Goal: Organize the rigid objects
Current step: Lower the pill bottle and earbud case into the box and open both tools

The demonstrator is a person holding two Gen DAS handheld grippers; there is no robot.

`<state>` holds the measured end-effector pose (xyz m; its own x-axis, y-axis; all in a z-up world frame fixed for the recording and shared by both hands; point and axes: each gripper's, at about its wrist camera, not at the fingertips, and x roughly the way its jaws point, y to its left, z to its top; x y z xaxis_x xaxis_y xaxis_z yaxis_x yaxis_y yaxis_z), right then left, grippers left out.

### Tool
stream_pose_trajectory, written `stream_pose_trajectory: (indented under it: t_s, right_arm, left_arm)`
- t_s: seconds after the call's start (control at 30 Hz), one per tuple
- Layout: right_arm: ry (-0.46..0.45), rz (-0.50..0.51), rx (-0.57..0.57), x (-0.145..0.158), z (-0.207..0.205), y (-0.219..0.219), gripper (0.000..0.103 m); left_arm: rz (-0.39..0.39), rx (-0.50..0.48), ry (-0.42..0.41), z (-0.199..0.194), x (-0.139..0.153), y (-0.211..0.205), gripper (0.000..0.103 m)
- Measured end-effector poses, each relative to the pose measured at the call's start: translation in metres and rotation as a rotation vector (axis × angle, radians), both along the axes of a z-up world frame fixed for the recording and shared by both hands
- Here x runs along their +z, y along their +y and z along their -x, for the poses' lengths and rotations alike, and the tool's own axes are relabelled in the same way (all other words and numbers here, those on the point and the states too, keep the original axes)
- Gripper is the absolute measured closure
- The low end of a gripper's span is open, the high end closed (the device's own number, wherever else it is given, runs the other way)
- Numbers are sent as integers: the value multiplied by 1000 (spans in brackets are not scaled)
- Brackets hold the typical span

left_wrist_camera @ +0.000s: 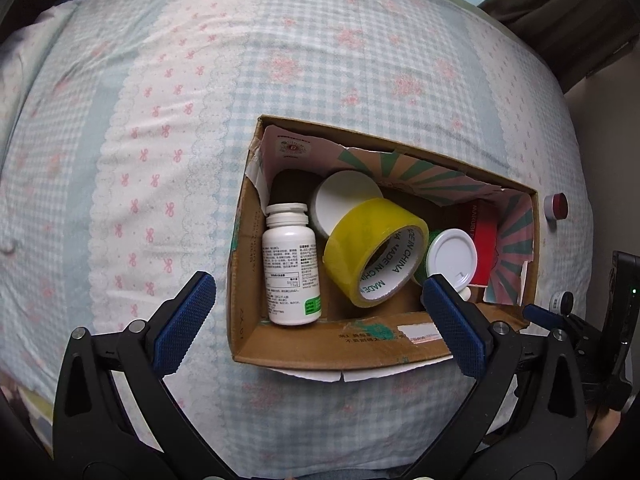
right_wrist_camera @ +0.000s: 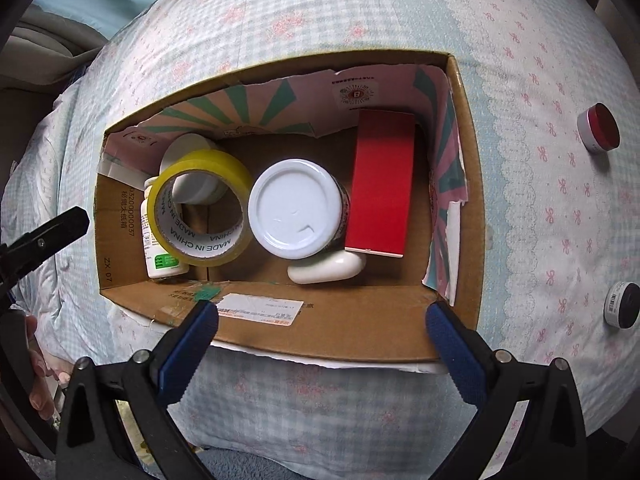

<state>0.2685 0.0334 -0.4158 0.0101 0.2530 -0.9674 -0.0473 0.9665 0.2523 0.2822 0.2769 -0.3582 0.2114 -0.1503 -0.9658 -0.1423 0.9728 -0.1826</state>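
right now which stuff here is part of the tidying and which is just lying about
Part of the job:
cardboard box
tape roll
pill bottle
white-lidded jar
red box
red-topped pot
dark pot

Just there:
bedcover
curtain

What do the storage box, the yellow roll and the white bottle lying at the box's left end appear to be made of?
Box: brown corrugated cardboard, matte, with torn edges and a printed paper lining.
Yellow roll: glossy plastic packing tape on a printed card core.
White bottle: probably smooth opaque plastic, with a ribbed cap and a printed label.
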Motion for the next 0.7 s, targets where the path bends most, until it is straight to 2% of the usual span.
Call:
stream_pose_trajectory:
  t_s: [0.1,0.23,0.37,0.47,0.7]
  right_arm:
    - [-42,-8,0,12,8,0,0]
    - [-96,0,8,30,21,3,0]
    - [-123,20,4,50,35,1,0]
    - [-174,39,-28,74,47,-6,0]
    - [-333,121,-168,141,78,-55,0]
  left_arm:
    - [-53,21,-28,14,13,3,0]
    - [-58,48,-51,35,27,8,0]
    - [-80,35,-79,54,42,5,0]
    - [-132,-5,-111,60,55,-8,0]
    - [-113,-157,-195,52,83,-63,0]
